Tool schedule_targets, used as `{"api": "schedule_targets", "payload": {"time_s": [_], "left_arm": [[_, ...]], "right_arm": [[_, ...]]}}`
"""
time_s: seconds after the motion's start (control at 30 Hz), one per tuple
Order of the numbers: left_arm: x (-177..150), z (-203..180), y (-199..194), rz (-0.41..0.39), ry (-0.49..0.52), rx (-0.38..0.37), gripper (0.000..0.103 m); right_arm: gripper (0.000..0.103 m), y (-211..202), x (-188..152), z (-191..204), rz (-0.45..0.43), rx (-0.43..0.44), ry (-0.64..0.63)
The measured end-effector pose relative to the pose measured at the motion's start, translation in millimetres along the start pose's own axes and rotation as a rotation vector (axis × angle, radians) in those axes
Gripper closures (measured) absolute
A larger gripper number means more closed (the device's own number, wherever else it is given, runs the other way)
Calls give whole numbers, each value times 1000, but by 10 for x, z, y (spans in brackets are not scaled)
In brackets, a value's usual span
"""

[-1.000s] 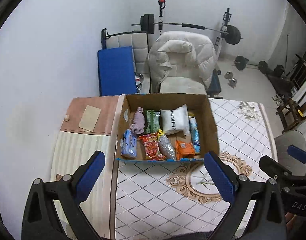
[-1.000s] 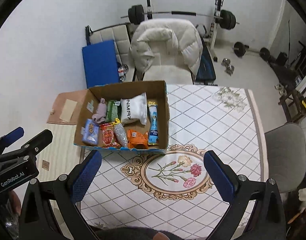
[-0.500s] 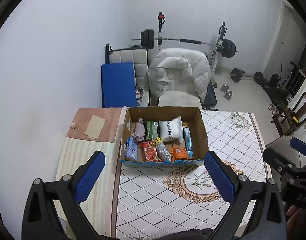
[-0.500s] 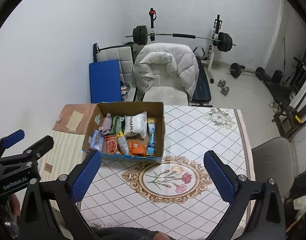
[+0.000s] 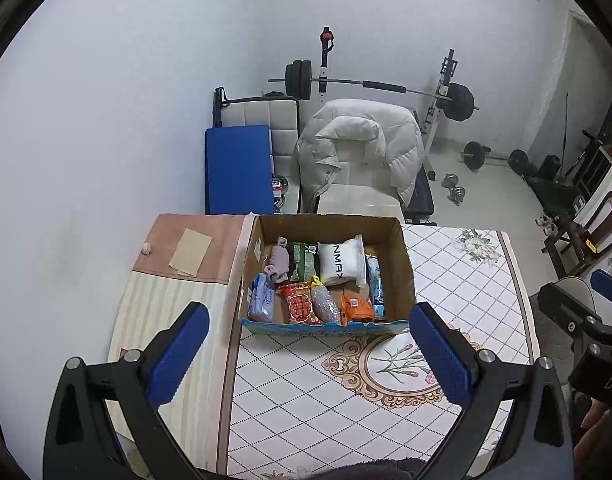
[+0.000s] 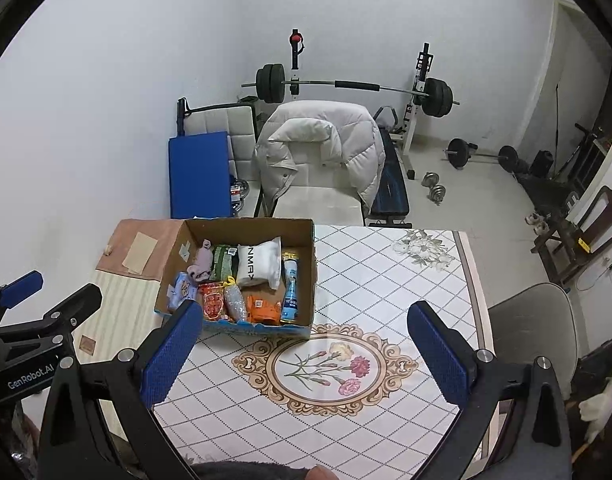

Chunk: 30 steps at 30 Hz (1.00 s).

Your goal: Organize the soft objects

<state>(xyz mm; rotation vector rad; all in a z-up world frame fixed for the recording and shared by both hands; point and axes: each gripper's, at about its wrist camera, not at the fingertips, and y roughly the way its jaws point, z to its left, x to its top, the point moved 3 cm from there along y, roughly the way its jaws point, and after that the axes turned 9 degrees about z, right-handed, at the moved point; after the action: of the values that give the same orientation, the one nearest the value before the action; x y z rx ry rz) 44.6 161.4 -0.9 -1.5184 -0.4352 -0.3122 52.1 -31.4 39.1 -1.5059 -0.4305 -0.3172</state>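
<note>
A cardboard box stands on the table and shows in the right wrist view too. It holds several soft items: a white pack, a mauve sock, a green pack, a blue pouch, a red packet, an orange packet and a blue tube. My left gripper is open and empty, well above and in front of the box. My right gripper is open and empty, high over the table's floral medallion.
The table has a diamond-pattern cloth and a striped strip with a pink end at the left. A chair with a white jacket, a blue mat and a barbell rack stand behind. A grey chair is at the right.
Both grippers have risen and drawn back from the table; the box looks smaller and farther, and more of the room shows. Both stay open and empty.
</note>
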Motion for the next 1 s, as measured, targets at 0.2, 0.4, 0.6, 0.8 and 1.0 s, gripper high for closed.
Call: {"api": "schedule_targets", "payload": {"time_s": [0.2, 0.4, 0.6, 0.8, 1.0], "left_arm": [[-7, -6, -10, -2, 0, 2, 0], [13, 14, -36, -12, -5, 4, 0], [13, 15, -48, -13, -3, 6, 0], [18, 16, -56, -17, -3, 7, 0], [68, 28, -64, -19, 1, 4, 0]], "right_arm": [[0, -4, 8, -17, -2, -7, -2], [0, -10, 16, -31, -4, -13, -4], [0, -15, 20, -53, 2, -13, -1], [0, -31, 37, -69, -5, -21, 2], [0, -52, 54, -83, -6, -25, 5]]}}
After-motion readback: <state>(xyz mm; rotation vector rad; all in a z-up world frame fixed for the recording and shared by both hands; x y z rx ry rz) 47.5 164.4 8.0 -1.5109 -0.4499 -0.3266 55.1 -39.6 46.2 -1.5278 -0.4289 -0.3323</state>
